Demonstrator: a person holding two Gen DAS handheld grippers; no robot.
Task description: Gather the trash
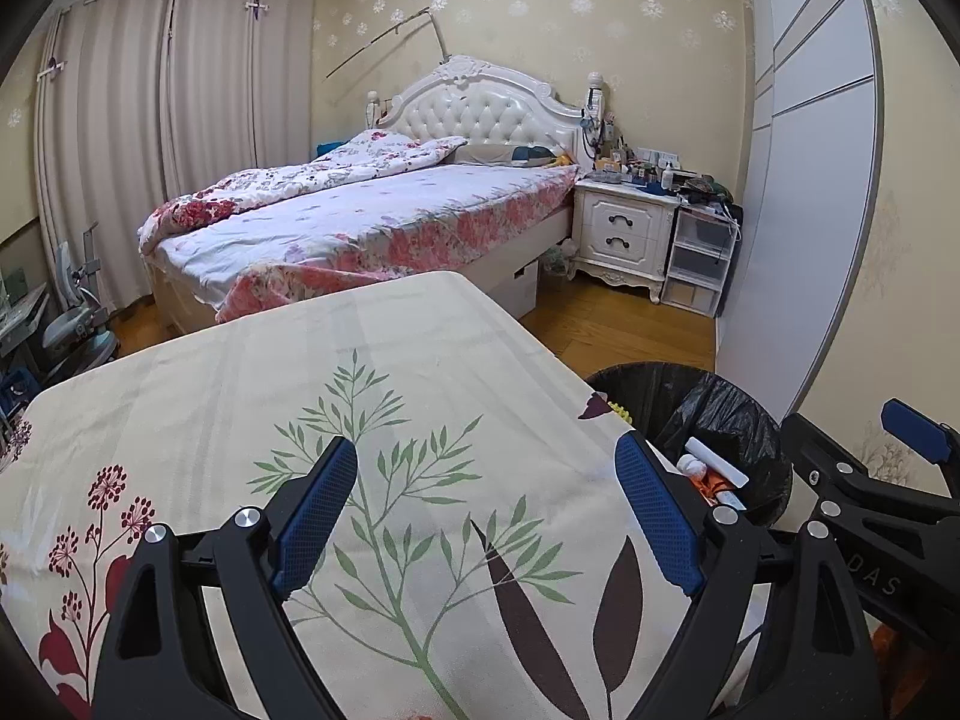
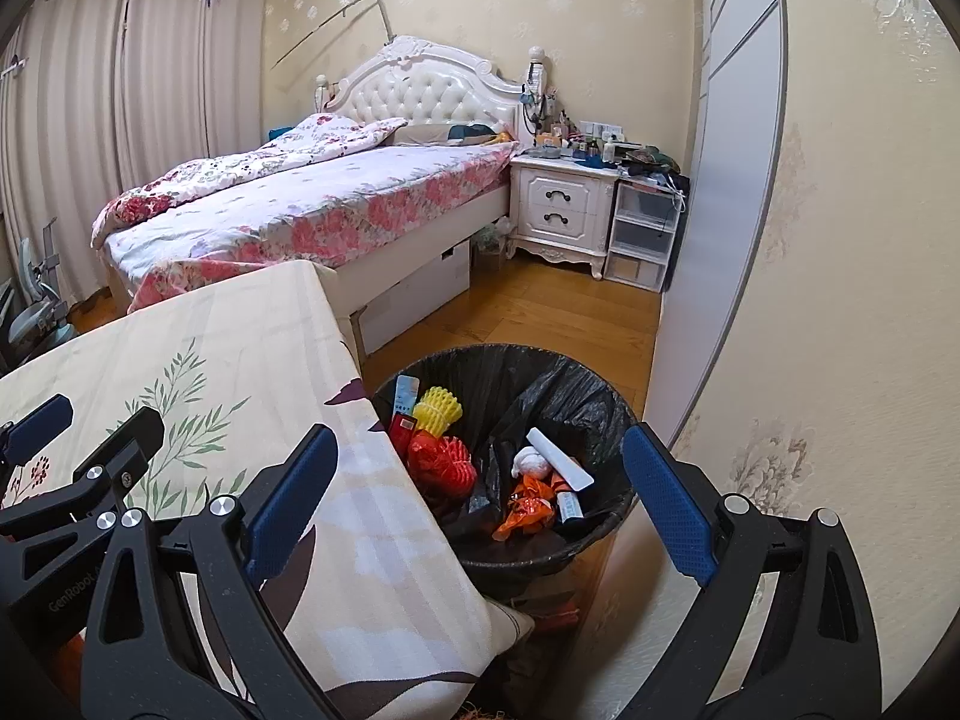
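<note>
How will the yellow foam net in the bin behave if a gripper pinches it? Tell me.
The yellow foam net looks open-meshed, so it would probably squash between the fingers rather than resist. It is likely very light for its size. Resting loosely on other trash in the bin, it may shift when nudged.

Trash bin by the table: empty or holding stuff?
Holding stuff. The black-lined bin contains yellow foam netting, a red wrapper, an orange wrapper.

Both wrist views close above table (image 1: pixel 420 360), bedward; bin (image 2: pixel 510 372) shared.
</note>
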